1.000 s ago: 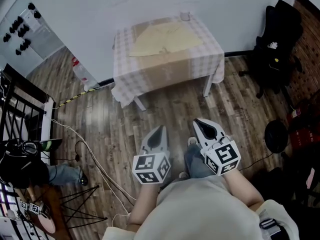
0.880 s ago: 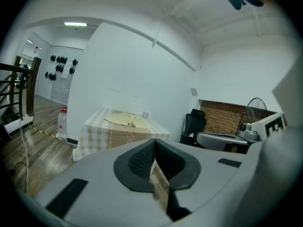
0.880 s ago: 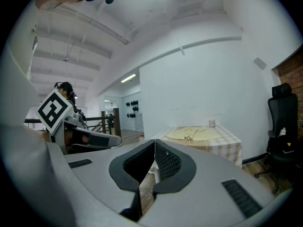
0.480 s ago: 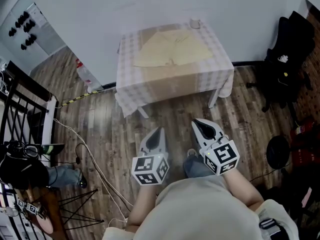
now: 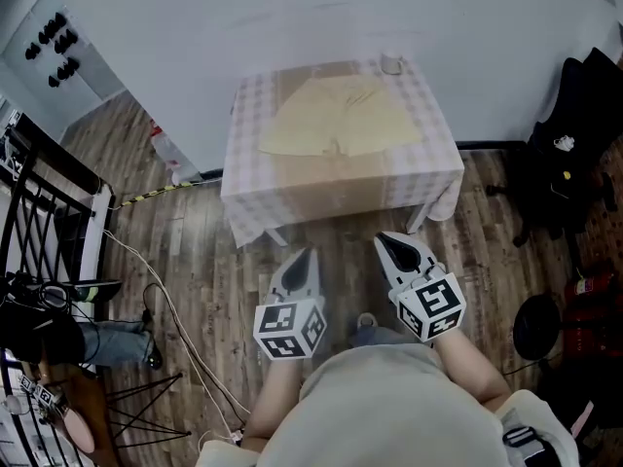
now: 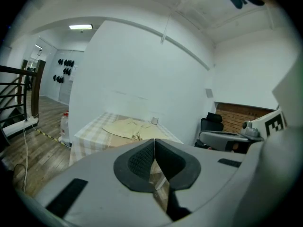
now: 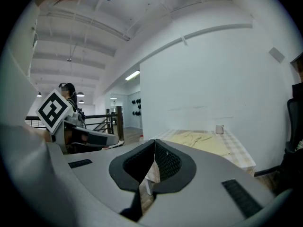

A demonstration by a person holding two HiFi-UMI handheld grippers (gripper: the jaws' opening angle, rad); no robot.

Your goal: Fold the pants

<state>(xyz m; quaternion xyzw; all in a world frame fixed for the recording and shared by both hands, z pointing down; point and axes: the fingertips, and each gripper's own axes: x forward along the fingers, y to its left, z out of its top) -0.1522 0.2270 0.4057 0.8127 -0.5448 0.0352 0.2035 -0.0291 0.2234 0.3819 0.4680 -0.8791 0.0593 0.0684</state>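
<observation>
Wooden floor runs ahead to a checked-cloth table against a white wall. From the head view, the tan pants lie spread on top, their long axis running crosswise to the jaws. The left gripper and right gripper hang over the floor, well short of the table, with the right tip marginally nearer.

From the left gripper view, the jaws are pressed together on nothing, and the pants lie ahead, slightly left of the tips.

From the right gripper view, the jaws likewise meet empty, and the pants lie ahead to the right, a cup beyond them. I judge both grippers must advance and then spread.
</observation>
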